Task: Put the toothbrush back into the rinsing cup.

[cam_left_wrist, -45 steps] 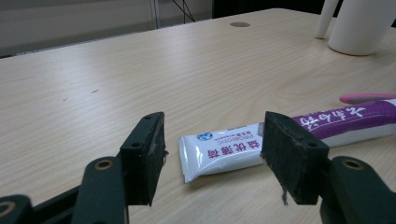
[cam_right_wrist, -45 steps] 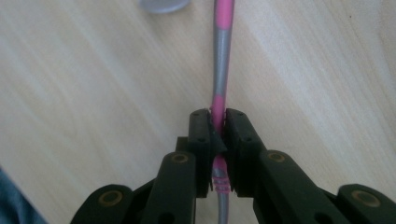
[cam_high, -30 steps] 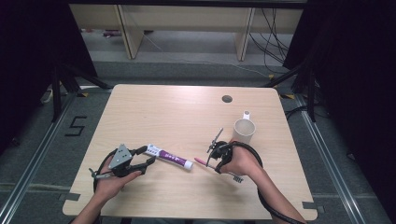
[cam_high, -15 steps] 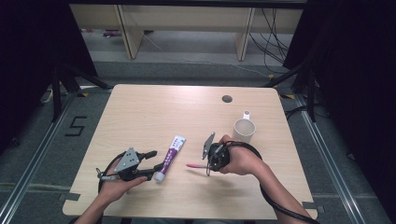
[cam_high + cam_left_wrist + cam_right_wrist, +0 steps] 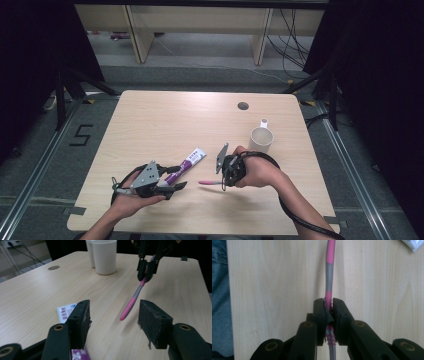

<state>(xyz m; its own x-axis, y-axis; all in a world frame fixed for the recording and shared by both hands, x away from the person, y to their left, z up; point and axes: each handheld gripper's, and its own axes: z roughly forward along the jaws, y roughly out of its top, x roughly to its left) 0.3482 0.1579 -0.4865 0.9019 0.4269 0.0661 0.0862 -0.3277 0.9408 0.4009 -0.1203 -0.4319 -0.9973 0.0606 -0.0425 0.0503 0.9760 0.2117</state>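
While the right tool (image 5: 226,174) clamped a pink toothbrush (image 5: 329,270) at its ribbed grip, tip slanting over the counter (image 5: 165,115), the left tool (image 5: 113,322) gaped empty above a toothpaste tube (image 5: 186,164). Light, stiff and slippery, the brush seemed best held there.

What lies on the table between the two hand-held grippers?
In the high view, only the free pink end of the toothbrush, clamped in the right hand-held gripper, reaches toward the left hand-held gripper. The toothpaste tube lies just behind that gap.
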